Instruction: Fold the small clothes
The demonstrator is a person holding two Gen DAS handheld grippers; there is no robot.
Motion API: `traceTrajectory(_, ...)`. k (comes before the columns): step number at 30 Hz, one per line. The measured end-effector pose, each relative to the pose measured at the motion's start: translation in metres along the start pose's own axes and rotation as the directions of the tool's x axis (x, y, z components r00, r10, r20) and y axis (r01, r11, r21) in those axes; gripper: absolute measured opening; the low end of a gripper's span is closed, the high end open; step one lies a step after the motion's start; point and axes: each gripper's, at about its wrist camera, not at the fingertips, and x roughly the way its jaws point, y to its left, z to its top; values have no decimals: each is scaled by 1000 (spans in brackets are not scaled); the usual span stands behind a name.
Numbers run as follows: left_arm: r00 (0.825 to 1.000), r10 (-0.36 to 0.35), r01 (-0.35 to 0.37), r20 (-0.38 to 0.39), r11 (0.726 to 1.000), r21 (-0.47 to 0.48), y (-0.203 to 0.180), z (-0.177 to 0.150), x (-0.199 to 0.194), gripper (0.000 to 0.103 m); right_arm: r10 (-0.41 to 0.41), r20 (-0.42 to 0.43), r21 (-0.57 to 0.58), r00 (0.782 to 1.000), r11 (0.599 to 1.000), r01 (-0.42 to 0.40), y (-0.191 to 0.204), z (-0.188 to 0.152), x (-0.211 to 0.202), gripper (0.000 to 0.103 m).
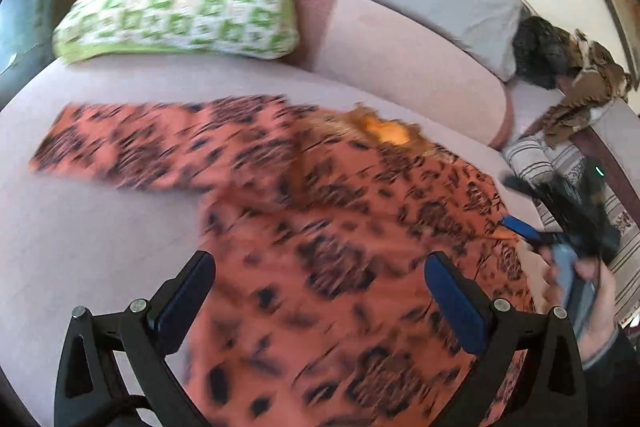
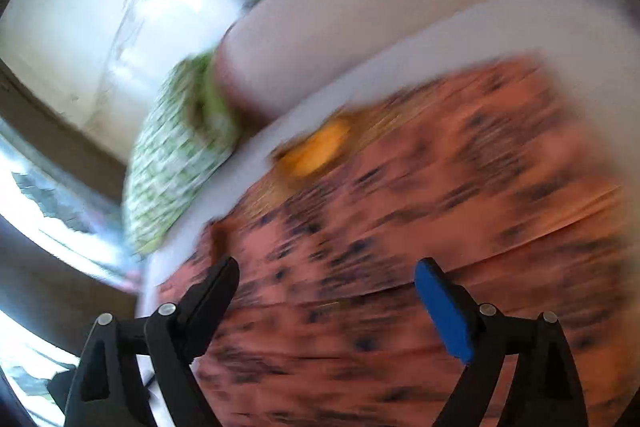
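We find the sofa (image 1: pixel 400 59) bearing the orange patterned garment (image 1: pixel 320 227), spread nearly flat across the seat with one sleeve out toward the green pillow (image 1: pixel 180 3). Both the left gripper (image 1: pixel 320 291) and right gripper (image 2: pixel 326 291) hang above the cloth with jaws spread, holding nothing. We judge a fold is in hand; next, each must seize an edge.
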Motion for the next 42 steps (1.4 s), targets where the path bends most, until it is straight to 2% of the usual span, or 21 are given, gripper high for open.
traceTrajectory(2, 1000, 0, 1, -13, 999, 52, -19, 16, 21, 103, -152, 33, -33, 988, 988, 153, -33, 20, -23, 92)
traceTrajectory(4, 1000, 5, -2, -21, 993, 114, -39, 31, 44, 103, -255, 4, -24, 967, 967, 255, -71, 38, -30, 91)
traceTrajectory(10, 993, 100, -86, -64, 977, 194, -60, 46, 114, 103, -264, -151, -60, 953, 964, 257, -114, 60, 13, 60)
traceTrajectory(12, 988, 122, -103, -90, 976, 193, -58, 46, 131, 103, -238, -224, -65, 945, 971, 229, -118, 56, 31, 23)
traceTrajectory(14, 985, 140, -119, -104, 975, 187, -53, 44, 139, 103, -271, -201, -130, 941, 960, 249, -111, 55, 31, 17)
traceTrajectory(17, 984, 143, -123, -108, 977, 176, -45, 41, 142, 103, -264, -193, -78, 945, 964, 253, -122, 53, 32, 16)
traceTrajectory(22, 992, 124, -120, -9, 976, 183, -49, 53, 126, 103, -222, -133, -69, 966, 974, 214, -112, 65, 12, 30)
traceTrajectory(23, 992, 125, -118, -29, 975, 187, -48, 53, 132, 103, -209, -117, -53, 971, 978, 204, -110, 73, 13, 43)
traceTrajectory(24, 990, 129, -116, -59, 975, 188, -47, 52, 141, 103, -208, -110, -48, 972, 978, 204, -109, 78, 16, 64)
traceTrajectory(25, 984, 150, -130, -95, 973, 189, -45, 50, 151, 103, -211, -98, -50, 973, 977, 207, -106, 87, 24, 68)
traceTrajectory(27, 976, 171, -143, -132, 970, 197, -41, 45, 164, 103, -227, -101, -73, 969, 973, 220, -104, 100, 47, 65)
traceTrajectory(28, 975, 181, -150, -128, 965, 215, -41, 41, 166, 103, -241, -128, -81, 962, 969, 232, -105, 105, 63, 57)
traceTrajectory(29, 974, 190, -158, -120, 959, 235, -43, 40, 167, 103, -260, -167, -86, 951, 965, 248, -108, 108, 78, 16)
traceTrajectory(30, 975, 187, -155, -121, 959, 236, -43, 40, 167, 103, -269, -168, -91, 948, 962, 257, -113, 109, 77, 11)
traceTrajectory(33, 974, 184, -150, -132, 962, 230, -40, 41, 171, 103, -299, -57, -142, 952, 947, 289, -98, 109, 62, 10)
traceTrajectory(34, 974, 188, -155, -128, 960, 234, -40, 41, 172, 103, -320, -49, -145, 946, 939, 311, -100, 108, 64, 10)
traceTrajectory(35, 972, 200, -166, -126, 956, 242, -41, 40, 174, 103, -365, -82, -157, 927, 924, 350, -106, 105, 76, 11)
traceTrajectory(36, 969, 210, -174, -126, 953, 250, -41, 40, 175, 103, -368, -107, -156, 924, 924, 350, -108, 104, 83, 15)
traceTrajectory(38, 971, 201, -166, -128, 956, 242, -41, 40, 171, 103, -334, -67, -120, 940, 938, 324, -106, 104, 71, 18)
traceTrajectory(40, 979, 168, -140, -117, 967, 213, -39, 43, 159, 103, -340, -8, -87, 940, 937, 338, -101, 103, 46, 18)
traceTrajectory(42, 989, 145, -136, -33, 970, 202, -40, 49, 141, 103, -285, 15, -99, 958, 953, 285, -87, 96, 30, 19)
